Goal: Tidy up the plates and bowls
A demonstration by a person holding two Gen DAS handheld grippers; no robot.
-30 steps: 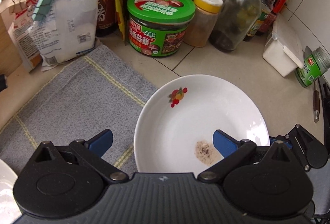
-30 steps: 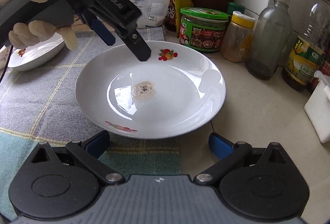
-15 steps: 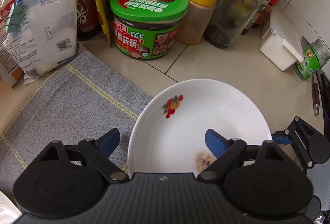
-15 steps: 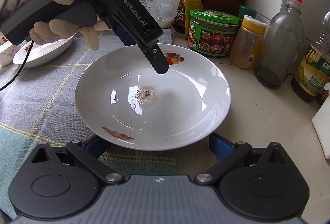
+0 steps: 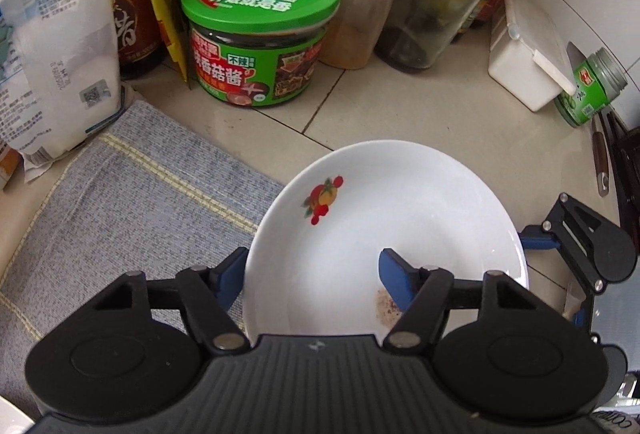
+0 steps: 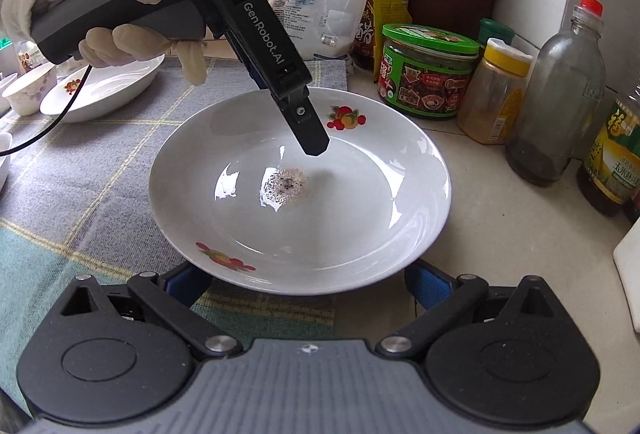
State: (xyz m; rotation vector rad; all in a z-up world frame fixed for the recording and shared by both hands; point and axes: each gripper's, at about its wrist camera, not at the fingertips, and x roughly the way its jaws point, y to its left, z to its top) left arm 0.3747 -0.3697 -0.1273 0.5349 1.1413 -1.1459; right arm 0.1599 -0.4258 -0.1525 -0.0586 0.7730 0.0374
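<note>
A white shallow plate [image 5: 400,214] with fruit prints and a brown speckled smear in its middle sits half on the grey cloth [image 5: 132,202], half on the tiled counter. My left gripper [image 5: 312,274] straddles the plate's left rim, one pad outside it and one over the bowl. Its jaws are closing, and the pads still stand clear of the rim. In the right wrist view the plate [image 6: 360,194] fills the middle, with one of the left gripper's fingers [image 6: 308,130] hanging above the smear. My right gripper [image 6: 306,284] is open at the near rim, which hides its fingertips.
A second fruit-print plate [image 6: 108,90] and a small flowered cup [image 6: 30,90] rest on the cloth at far left. Behind the plate stand a green-lidded jar [image 5: 256,34], a yellow-capped spice jar [image 5: 360,14], glass bottles [image 5: 436,2], a white bag [image 5: 52,34] and a white box [image 5: 524,66].
The left gripper's jaws have narrowed around the plate's left rim while it shifted toward the jars. The right gripper has come closer, and the plate's near rim now covers its fingertips.
</note>
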